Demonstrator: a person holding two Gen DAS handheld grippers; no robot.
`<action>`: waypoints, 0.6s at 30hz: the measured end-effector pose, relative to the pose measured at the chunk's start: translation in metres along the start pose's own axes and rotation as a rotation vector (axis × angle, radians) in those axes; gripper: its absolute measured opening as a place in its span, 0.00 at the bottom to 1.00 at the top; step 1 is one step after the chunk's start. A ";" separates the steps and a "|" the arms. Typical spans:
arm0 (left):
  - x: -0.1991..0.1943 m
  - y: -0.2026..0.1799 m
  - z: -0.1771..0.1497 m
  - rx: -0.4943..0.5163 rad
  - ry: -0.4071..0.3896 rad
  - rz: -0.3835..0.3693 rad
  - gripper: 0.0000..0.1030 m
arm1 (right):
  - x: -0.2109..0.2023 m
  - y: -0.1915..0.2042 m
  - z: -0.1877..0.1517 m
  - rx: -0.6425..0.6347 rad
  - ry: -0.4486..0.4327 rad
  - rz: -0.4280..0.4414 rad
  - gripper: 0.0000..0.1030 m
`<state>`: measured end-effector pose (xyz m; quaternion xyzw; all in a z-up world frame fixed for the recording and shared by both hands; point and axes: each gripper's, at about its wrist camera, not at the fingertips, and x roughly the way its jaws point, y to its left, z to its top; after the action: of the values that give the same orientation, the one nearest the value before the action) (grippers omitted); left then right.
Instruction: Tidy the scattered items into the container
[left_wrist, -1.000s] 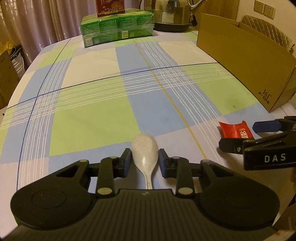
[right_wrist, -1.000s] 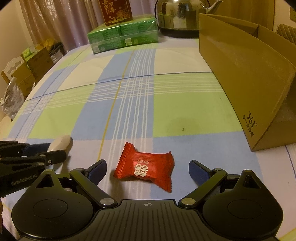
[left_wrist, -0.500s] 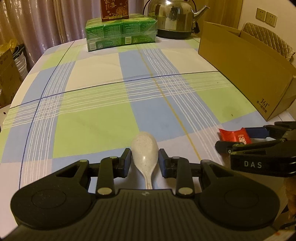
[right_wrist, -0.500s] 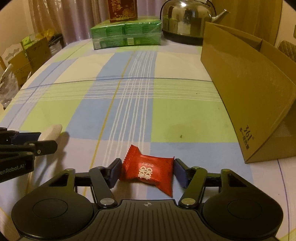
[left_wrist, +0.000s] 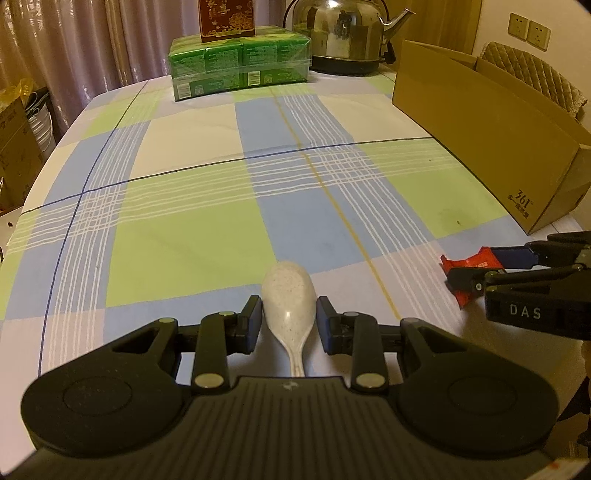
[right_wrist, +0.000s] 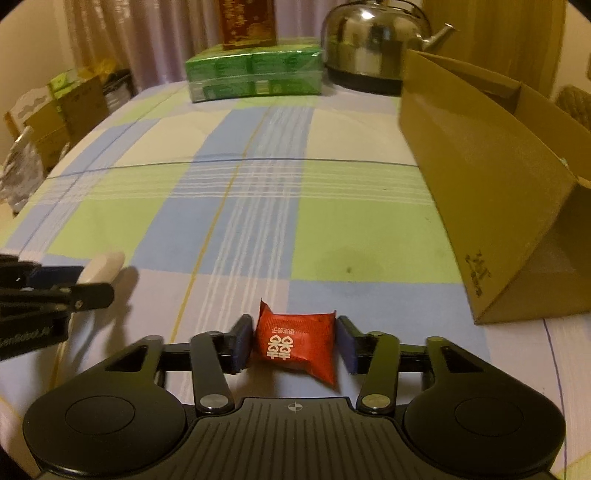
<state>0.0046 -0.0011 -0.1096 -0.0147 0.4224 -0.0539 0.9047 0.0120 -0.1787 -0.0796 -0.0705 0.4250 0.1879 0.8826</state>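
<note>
My left gripper (left_wrist: 289, 319) is shut on a white speckled spoon (left_wrist: 290, 299), bowl pointing forward, held above the checked tablecloth. My right gripper (right_wrist: 293, 341) is shut on a red candy packet (right_wrist: 297, 341) and holds it off the cloth. In the left wrist view the right gripper (left_wrist: 491, 269) and the red packet (left_wrist: 471, 264) show at the right edge. In the right wrist view the spoon's tip (right_wrist: 103, 266) and left gripper (right_wrist: 79, 282) show at the left. The open cardboard box (left_wrist: 491, 122) stands at the right, also in the right wrist view (right_wrist: 487, 192).
A green shrink-wrapped pack (left_wrist: 238, 68) with a red box (left_wrist: 227, 16) on top and a steel kettle (left_wrist: 345, 33) stand at the table's far end. Cardboard boxes (right_wrist: 62, 114) sit off the table's left side. A chair back (left_wrist: 532, 70) is behind the box.
My right gripper closed on the red packet and lifted it. My left gripper, shut on the spoon, rose and tilted up a little.
</note>
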 end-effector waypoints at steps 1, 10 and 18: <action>0.000 -0.001 0.000 0.000 0.000 -0.001 0.26 | 0.000 0.001 0.000 0.004 0.000 -0.009 0.55; 0.000 0.000 0.000 -0.005 -0.003 -0.001 0.26 | 0.000 0.004 -0.011 0.031 0.024 -0.087 0.73; 0.001 0.001 0.000 -0.013 -0.003 -0.004 0.26 | -0.005 0.001 -0.014 0.033 0.024 -0.062 0.56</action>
<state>0.0052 0.0002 -0.1110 -0.0214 0.4214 -0.0530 0.9051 -0.0019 -0.1829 -0.0843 -0.0715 0.4361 0.1526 0.8840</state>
